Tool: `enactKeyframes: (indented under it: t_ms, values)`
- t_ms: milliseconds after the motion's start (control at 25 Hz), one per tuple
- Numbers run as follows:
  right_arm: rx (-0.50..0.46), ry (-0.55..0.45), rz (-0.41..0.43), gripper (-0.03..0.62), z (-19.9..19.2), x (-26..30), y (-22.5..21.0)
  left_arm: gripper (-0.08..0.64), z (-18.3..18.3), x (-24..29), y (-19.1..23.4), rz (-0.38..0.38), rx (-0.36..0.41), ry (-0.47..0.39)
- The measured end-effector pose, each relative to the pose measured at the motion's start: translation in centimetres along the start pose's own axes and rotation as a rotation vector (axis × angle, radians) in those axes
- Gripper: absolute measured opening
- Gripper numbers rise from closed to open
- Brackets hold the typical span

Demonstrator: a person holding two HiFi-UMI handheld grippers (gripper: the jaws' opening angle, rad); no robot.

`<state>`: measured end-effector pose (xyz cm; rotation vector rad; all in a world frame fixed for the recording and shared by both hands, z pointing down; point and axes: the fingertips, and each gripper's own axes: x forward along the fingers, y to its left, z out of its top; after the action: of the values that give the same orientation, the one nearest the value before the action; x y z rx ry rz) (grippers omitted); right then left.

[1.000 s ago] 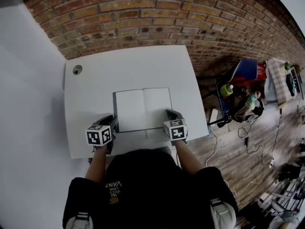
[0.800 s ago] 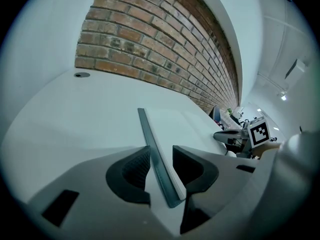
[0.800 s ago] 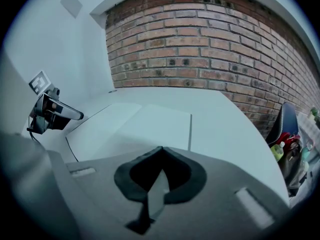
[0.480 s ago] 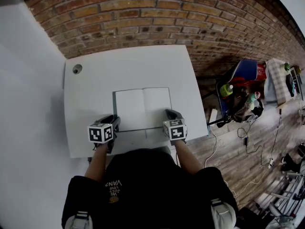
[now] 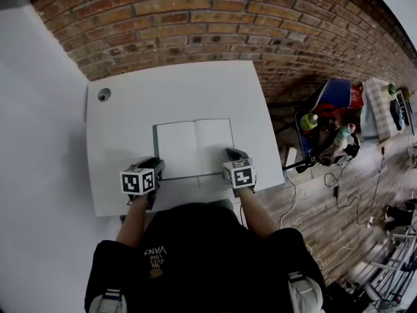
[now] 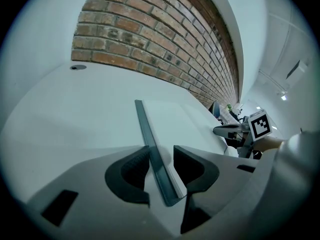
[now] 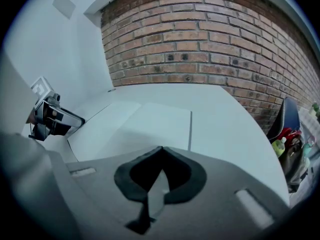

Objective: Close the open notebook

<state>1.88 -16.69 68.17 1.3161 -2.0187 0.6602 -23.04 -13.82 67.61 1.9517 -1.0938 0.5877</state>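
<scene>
The open notebook lies flat on the white table, blank pages up, with a dark cover edge along its left side. My left gripper is at the notebook's near left corner. Its jaws have just been opening and stand open, with the cover edge running between the pads, which do not press it. My right gripper rests at the near right corner. In the right gripper view its tips meet, shut on nothing, just short of the pages.
A round grommet hole sits at the table's far left corner. A brick wall runs behind the table. A chair with bottles and bags and cables are on the wooden floor to the right.
The left gripper's marker cube has edged slightly toward the notebook. The notebook and the right gripper look unmoved.
</scene>
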Motion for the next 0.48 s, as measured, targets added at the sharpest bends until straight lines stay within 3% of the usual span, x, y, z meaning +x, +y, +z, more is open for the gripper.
enactKeyframes:
  t_ms: [320, 480]
  values:
    - [-0.003, -0.005, -0.002, -0.002, -0.07, 0.0, -0.26, 0.161, 0.1, -0.06, -0.08, -0.002, -0.046, -0.01]
    - [0.0, 0.001, -0.003, -0.002, -0.16, 0.12, -0.2, 0.161, 0.23, 0.12, 0.08, -0.013, -0.108, -0.02]
